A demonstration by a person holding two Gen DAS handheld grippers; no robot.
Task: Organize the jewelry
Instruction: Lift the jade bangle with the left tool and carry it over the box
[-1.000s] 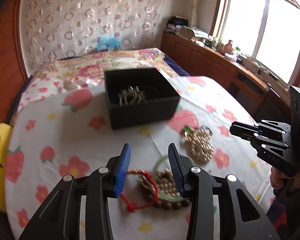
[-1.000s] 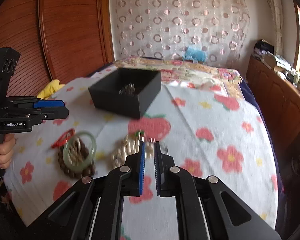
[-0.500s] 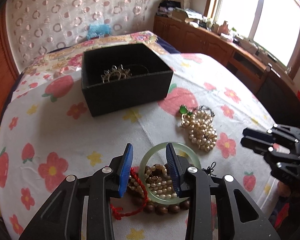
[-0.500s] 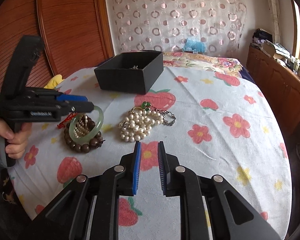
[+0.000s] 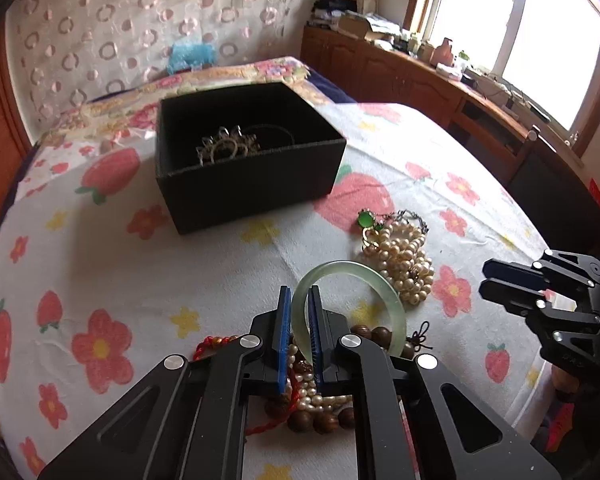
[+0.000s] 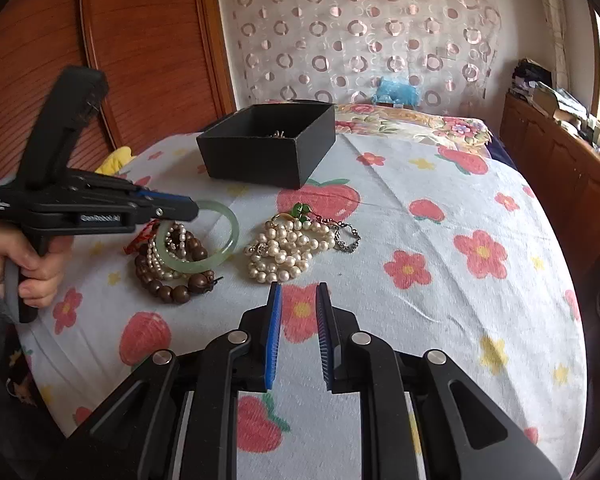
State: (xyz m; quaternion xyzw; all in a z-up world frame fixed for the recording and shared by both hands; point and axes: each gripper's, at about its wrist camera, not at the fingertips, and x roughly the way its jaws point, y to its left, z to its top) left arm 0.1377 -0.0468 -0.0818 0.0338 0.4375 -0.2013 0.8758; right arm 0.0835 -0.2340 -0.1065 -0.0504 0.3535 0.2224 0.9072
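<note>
Left gripper [image 5: 298,300] tilted down, jaws just squeezed onto green bangle [image 5: 384,288], bangle rim between pads, atop bead pile. Right gripper [image 6: 298,300] low over cloth, jaws slightly apart, nothing between. One black box [image 5: 252,184], one pearl heap [image 6: 284,248].

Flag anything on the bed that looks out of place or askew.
The jade bangle sits tilted, clamped in the left gripper. Bead strands lie heaped beneath it, outside the black box.
</note>
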